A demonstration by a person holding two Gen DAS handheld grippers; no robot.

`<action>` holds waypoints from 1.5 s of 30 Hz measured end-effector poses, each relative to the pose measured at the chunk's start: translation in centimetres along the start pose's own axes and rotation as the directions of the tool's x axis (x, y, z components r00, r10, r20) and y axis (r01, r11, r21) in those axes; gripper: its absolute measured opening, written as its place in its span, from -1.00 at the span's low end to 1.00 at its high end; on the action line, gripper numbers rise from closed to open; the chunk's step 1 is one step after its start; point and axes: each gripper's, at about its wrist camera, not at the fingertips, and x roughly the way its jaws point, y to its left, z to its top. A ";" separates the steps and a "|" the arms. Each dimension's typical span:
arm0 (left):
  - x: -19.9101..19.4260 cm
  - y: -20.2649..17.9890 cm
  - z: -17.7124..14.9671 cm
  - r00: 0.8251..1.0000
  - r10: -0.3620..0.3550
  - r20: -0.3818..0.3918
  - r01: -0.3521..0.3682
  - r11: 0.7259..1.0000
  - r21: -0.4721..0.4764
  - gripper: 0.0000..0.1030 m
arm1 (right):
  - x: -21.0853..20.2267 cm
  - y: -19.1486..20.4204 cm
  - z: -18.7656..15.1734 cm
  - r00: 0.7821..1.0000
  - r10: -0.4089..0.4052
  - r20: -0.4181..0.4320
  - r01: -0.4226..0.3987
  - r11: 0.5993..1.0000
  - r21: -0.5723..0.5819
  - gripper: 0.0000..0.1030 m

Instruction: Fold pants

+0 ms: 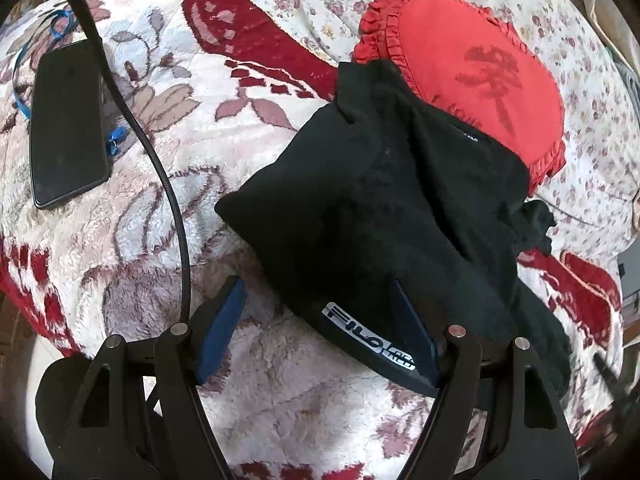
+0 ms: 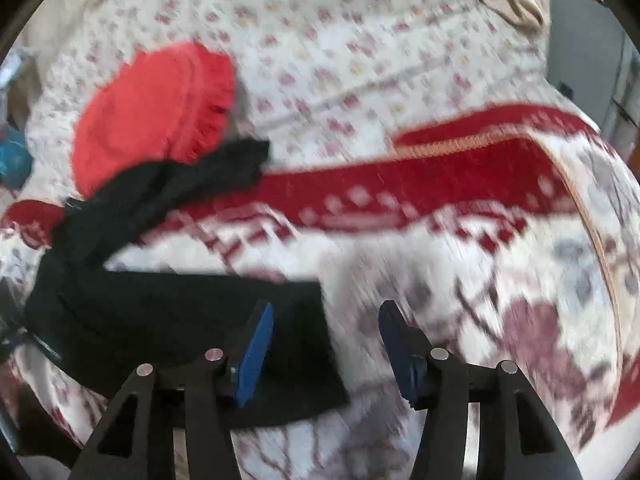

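Observation:
The black pants lie bunched on a fleece blanket, with their far end resting against a red pillow. A waistband with a silver logo lies between the fingers of my left gripper, close to the right pad. Black cloth sits on both sides of that pad, and the jaws stand wide and do not press on it. In the blurred right wrist view the pants lie lower left. My right gripper hangs open over their near corner, holding nothing.
A black phone with a blue cord lies at the left on the blanket. A black cable runs down past it to my left gripper. A floral sheet covers the bed beyond the red-bordered blanket.

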 end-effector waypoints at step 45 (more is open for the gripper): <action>-2.0 2.0 -1.7 0.997 0.019 0.077 -0.019 1.000 -0.002 -0.81 | 4.8 21.2 1.8 0.835 0.531 -0.145 -0.540 0.740 -0.402 -0.13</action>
